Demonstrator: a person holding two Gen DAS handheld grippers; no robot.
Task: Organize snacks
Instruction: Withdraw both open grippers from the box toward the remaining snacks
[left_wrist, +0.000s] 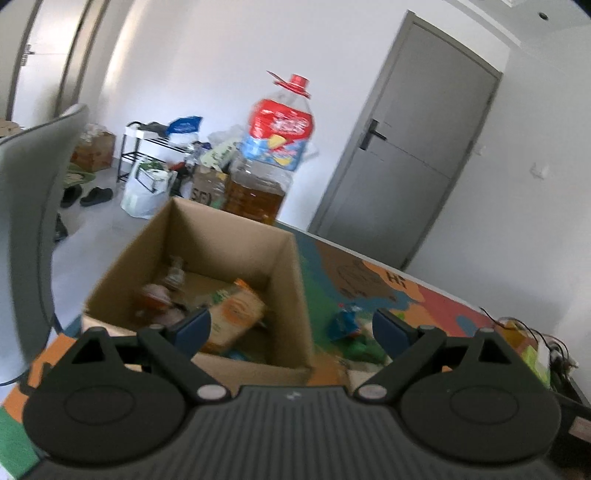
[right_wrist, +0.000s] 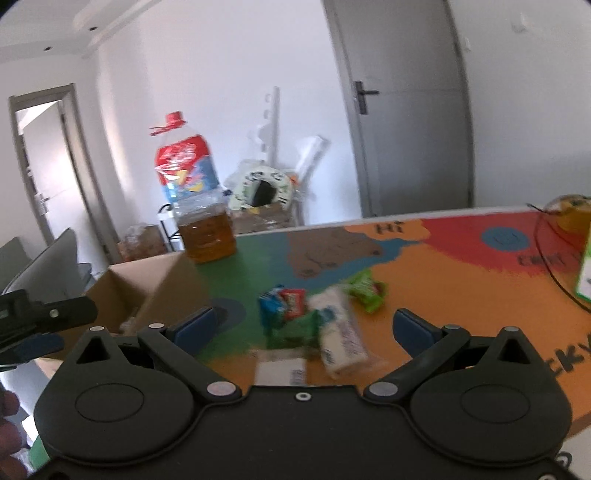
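An open cardboard box (left_wrist: 288, 288) stands on the colourful table and holds several snack packets, among them an orange one (left_wrist: 236, 314). My left gripper (left_wrist: 291, 325) is open and empty, above the box's near right corner. In the right wrist view the box (right_wrist: 155, 284) is at the left, with the left gripper (right_wrist: 37, 325) over it. Loose snacks lie on the table: a blue and red packet (right_wrist: 282, 304), green packets (right_wrist: 365, 291), a white packet (right_wrist: 340, 336). My right gripper (right_wrist: 306, 328) is open and empty above them.
A large oil bottle (left_wrist: 269, 158) with a red cap stands behind the box; it also shows in the right wrist view (right_wrist: 199, 206). A yellow jar (right_wrist: 572, 214) and cables sit at the table's right. A grey chair back (left_wrist: 33, 206) is at the left.
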